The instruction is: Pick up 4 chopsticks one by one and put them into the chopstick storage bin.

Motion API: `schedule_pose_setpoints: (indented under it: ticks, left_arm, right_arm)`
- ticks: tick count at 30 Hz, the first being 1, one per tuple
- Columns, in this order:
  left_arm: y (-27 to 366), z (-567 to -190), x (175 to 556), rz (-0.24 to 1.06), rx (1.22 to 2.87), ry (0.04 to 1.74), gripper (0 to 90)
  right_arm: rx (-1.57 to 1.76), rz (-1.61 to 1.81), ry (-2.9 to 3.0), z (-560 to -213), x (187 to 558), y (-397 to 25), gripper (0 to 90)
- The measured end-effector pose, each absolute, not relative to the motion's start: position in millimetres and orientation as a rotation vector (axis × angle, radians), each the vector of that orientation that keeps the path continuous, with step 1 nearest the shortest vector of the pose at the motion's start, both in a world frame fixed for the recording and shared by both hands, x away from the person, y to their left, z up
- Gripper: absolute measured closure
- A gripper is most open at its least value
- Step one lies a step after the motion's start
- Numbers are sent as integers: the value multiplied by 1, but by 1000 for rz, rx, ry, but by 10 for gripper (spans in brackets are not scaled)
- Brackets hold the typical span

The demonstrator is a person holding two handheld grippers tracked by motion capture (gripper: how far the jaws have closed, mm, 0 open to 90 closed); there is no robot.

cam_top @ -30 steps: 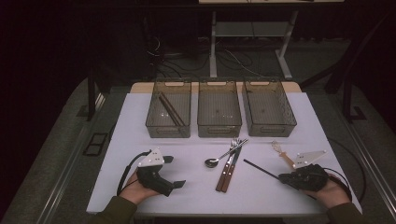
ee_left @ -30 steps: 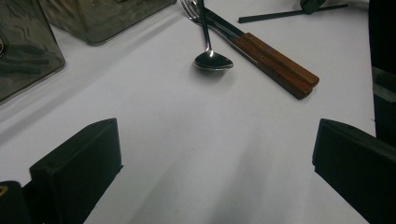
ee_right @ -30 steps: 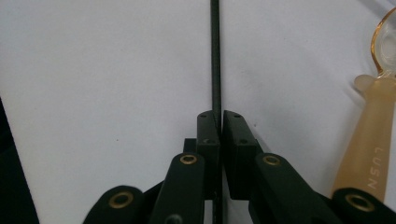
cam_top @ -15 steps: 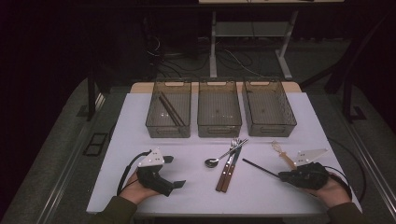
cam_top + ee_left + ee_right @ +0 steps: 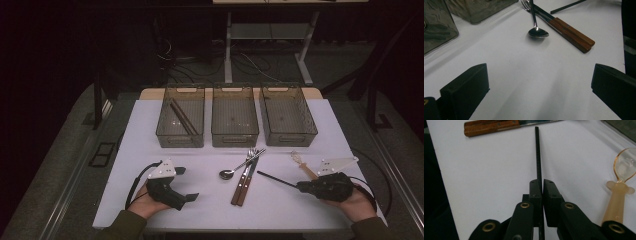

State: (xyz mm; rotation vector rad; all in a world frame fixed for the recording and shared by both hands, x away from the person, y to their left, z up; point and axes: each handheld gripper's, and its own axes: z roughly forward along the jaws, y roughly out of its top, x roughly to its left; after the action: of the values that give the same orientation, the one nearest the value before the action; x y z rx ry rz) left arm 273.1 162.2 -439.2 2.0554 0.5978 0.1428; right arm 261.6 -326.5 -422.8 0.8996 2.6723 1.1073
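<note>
My right gripper [image 5: 300, 187] [image 5: 542, 187] rests low at the front right of the white table [image 5: 150, 125], shut on a thin black chopstick [image 5: 275, 180] [image 5: 537, 152] that points left toward the cutlery. My left gripper [image 5: 186, 184] [image 5: 539, 82] lies at the front left, open, with bare table between its jaws. In the middle lie a metal spoon [image 5: 230, 172] [image 5: 537, 32] and two wooden-handled pieces [image 5: 242, 185] [image 5: 571, 33] [image 5: 491, 126]. An amber plastic spoon [image 5: 302, 166] [image 5: 621, 185] lies just beside the right gripper.
Three smoky clear bins stand in a row at the back: the left bin [image 5: 180, 137] holds dark chopsticks [image 5: 182, 117], while the middle bin [image 5: 235, 135] and right bin [image 5: 290, 137] look bare. Dark floor and a desk frame lie beyond the table.
</note>
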Motion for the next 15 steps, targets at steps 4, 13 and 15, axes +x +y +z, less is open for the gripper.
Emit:
schedule_pose_setpoints:
  ticks: [4,13,15]
  left_arm:
    - [162,-439,273,143,2056,597,0]
    - [162,-439,273,143,2055,595,0]
    - [162,-439,273,142,2057,595,0]
  right_arm:
    - [892,1149,2652,-417,260,-326,854]
    - [884,1203,2628,-410,263,-323,854]
    - [886,1217,2623,-409,264,-321,854]
